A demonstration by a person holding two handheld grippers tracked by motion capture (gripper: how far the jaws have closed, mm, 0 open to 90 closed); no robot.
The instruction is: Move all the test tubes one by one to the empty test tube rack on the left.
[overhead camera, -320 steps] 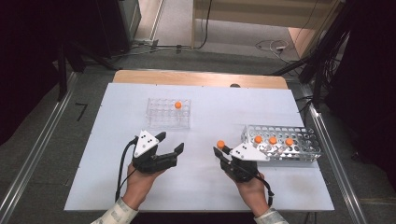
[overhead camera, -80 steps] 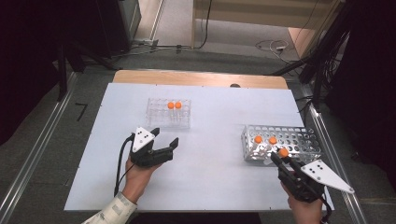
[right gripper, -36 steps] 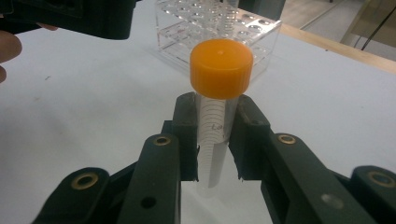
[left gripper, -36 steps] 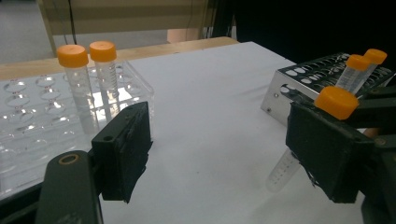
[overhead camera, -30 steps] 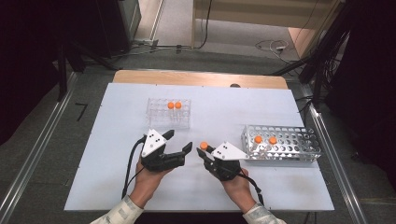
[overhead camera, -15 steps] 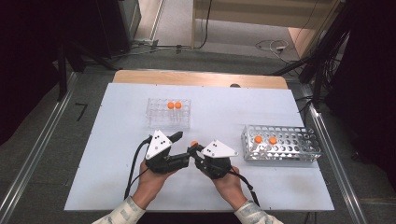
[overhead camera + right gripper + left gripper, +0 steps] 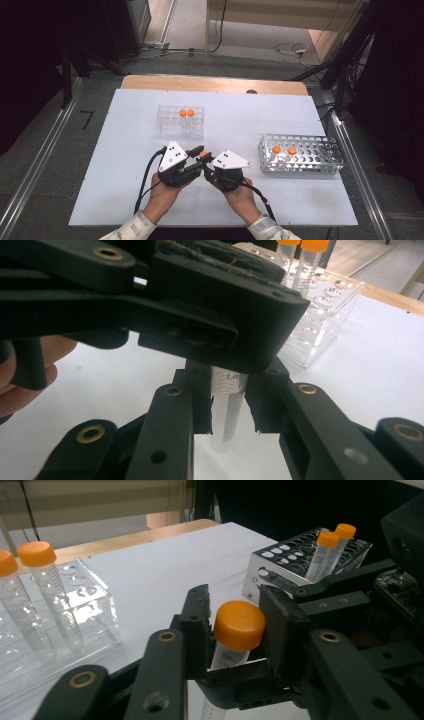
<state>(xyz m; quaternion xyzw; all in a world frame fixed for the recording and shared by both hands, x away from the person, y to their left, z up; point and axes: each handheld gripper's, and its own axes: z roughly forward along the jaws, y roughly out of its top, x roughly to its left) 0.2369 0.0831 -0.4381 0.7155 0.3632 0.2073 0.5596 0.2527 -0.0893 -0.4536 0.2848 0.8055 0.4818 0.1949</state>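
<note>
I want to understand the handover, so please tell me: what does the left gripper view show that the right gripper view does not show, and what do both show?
The left gripper view: the orange cap of the held tube, with the left gripper shut on it after its jaws have just been closing, and the metal rack with two capped tubes.

The right gripper view: the right gripper shut on the tube's clear body, lower down, and part of a hand.

Both: the held tube, the clear rack with two orange-capped tubes, and the white table.

White table (image 7: 125,200): clear rack (image 7: 181,121) far-left, metal rack (image 7: 301,156) right.
</note>
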